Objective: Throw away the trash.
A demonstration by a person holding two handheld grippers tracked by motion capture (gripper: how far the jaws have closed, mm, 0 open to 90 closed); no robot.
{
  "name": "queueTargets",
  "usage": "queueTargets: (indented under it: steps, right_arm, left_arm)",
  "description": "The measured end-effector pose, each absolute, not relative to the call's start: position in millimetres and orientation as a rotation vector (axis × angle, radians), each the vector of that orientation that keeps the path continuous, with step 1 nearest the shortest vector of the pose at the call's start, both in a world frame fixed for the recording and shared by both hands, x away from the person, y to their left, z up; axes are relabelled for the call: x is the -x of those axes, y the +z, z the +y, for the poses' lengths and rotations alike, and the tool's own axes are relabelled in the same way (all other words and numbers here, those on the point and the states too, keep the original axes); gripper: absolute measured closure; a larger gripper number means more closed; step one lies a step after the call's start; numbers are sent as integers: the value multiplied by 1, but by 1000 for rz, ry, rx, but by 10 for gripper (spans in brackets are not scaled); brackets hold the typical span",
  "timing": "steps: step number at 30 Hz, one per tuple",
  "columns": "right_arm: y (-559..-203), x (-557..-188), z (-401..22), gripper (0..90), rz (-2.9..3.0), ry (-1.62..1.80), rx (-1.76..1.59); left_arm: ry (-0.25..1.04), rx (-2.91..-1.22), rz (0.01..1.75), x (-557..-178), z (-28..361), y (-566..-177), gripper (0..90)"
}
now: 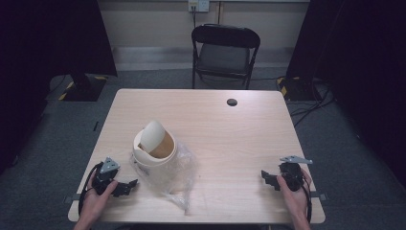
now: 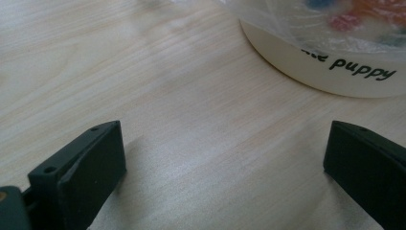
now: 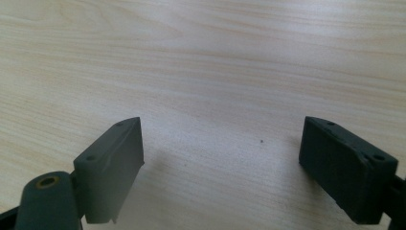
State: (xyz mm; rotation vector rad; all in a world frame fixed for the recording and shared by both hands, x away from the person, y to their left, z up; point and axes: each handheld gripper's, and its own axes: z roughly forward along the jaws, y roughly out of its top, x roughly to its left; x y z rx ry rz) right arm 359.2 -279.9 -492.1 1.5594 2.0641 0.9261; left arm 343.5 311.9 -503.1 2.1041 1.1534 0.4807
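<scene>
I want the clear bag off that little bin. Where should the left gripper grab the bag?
Probably the loose crumpled tail of the plastic bag, approached from the left gripper side, low along the table. There the film lies slack, clear of the cream bin.

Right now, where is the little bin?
In the high view the bin stands left of the table's middle, on a clear bag, just ahead of the left gripper.

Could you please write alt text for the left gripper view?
The left gripper, jaws wide open, rests on a pale wooden table. Just ahead stands a cream bin lettered "puppy", wrapped in a clear plastic bag.
</scene>
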Motion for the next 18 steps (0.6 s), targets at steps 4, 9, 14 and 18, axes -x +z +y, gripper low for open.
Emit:
queueTargets:
  steps: [4,9,14,18]
  right_arm:
    - [-493,-357,-278,144,2056,909,-1541]
    - [-498,-353,-273,130,2037,869,-1493]
    - [-500,-352,-271,121,2019,878,-1483]
    - [-500,-352,-271,121,2019,877,-1483]
  left_arm:
    - [480,-2104,1154,-343,312,-503,2]
    - [480,-2104,1154,-343,312,-503,2]
    - [480,-2104,1153,-344,312,-503,2]
    - [480,-2104,1153,-344,312,-503,2]
